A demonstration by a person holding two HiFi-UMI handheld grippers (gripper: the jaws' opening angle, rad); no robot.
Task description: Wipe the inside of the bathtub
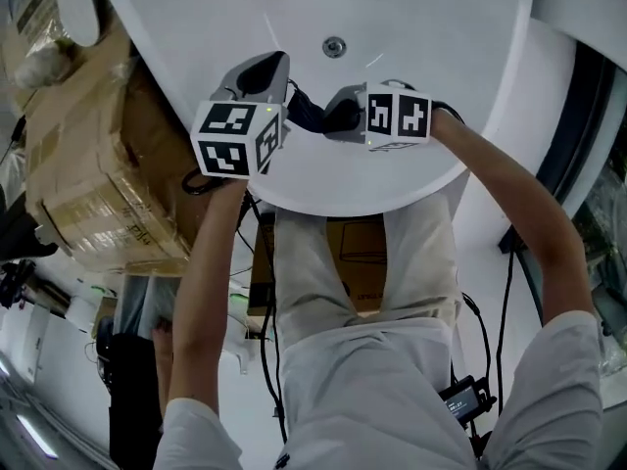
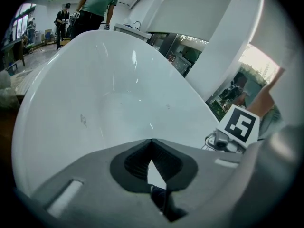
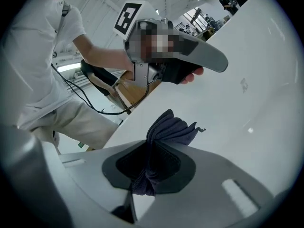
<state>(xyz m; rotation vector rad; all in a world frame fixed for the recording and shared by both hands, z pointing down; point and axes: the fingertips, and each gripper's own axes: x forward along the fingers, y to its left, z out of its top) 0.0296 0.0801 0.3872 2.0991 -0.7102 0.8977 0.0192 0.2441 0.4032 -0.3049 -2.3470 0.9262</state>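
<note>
Cloth point(image 3: 170, 127), dark and bunched, is pinched in the right gripper's point(image 3: 154, 144) jaws at the near end of the white bathtub point(image 1: 441, 37). I cannot tell whether it touches the surface. The left gripper point(image 2: 151, 144) hangs just beside it, jaws pressed together on nothing, pointing into the basin. The drain point(image 1: 334, 46) lies beyond both.

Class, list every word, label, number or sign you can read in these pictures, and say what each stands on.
No text is legible.
Marker cubes: black-and-white square patterns, no letters.
Cardboard boxes: dark print, too small to read.
Box behind the person's legs: print line, blurred.
Small screen at the waist: too small to read.
</note>
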